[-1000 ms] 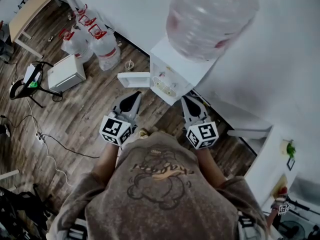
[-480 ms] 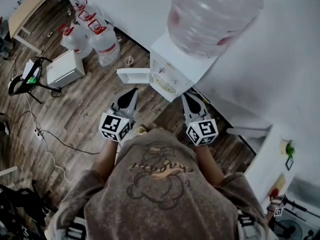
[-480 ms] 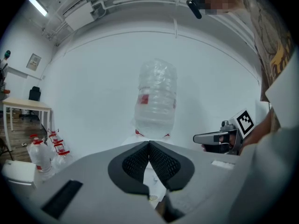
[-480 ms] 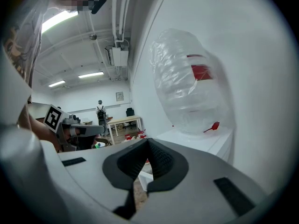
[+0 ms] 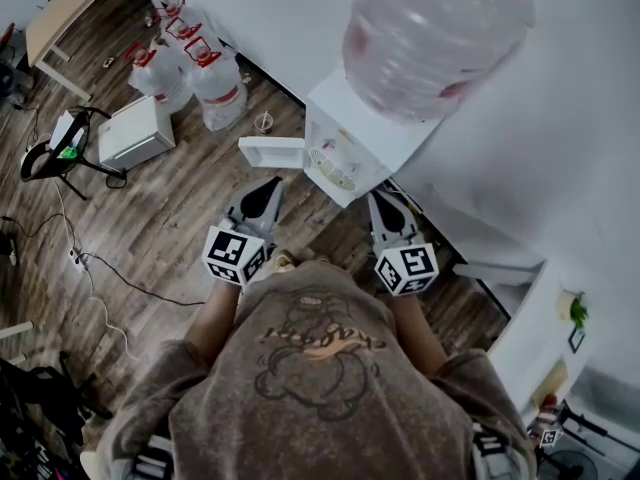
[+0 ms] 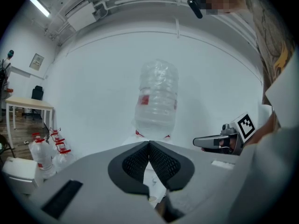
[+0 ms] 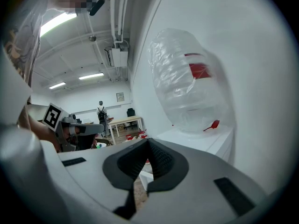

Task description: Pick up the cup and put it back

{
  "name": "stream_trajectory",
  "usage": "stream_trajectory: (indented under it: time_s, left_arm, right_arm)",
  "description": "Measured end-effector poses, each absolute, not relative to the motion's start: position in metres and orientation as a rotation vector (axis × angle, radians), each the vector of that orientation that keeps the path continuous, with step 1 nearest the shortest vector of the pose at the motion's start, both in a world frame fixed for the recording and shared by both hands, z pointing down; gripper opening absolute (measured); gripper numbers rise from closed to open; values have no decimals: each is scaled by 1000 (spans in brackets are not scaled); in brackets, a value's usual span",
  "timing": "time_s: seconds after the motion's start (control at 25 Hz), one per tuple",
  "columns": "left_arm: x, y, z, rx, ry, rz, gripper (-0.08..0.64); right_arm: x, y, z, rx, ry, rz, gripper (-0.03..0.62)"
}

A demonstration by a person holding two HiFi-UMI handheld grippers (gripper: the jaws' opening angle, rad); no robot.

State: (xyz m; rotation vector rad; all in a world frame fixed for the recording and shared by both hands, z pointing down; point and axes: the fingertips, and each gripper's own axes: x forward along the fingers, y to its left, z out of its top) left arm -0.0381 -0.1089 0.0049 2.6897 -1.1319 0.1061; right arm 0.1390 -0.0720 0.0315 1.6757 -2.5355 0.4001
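I see no cup plainly in any view. A white water dispenser (image 5: 350, 143) with a big clear bottle (image 5: 435, 28) on top stands against the wall in front of me. My left gripper (image 5: 268, 182) is held just short of the dispenser's front left, jaws closed tip to tip with nothing between them (image 6: 149, 143). My right gripper (image 5: 378, 196) is level beside it at the dispenser's front right, also shut and empty (image 7: 148, 140). Each gripper view shows the other gripper alongside, and the bottle (image 6: 156, 101) ahead.
A white flap (image 5: 270, 152) sticks out from the dispenser's left side. Spare water jugs (image 5: 200, 73), a white box (image 5: 135, 133) and a small round object (image 5: 264, 121) are on the wooden floor at left. A cable (image 5: 110, 278) runs across the floor. A white cabinet (image 5: 530, 318) stands at right.
The head view has drifted slightly. Both grippers stay shut and in about the same place before the dispenser.
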Motion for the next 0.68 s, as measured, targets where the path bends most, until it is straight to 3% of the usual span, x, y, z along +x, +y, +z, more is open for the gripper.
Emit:
stream_trajectory:
  time_s: [0.68]
  left_arm:
    - [-42, -112, 1, 2665, -1164, 96, 3]
  right_arm:
    - [142, -82, 28, 1658, -2548, 400, 0]
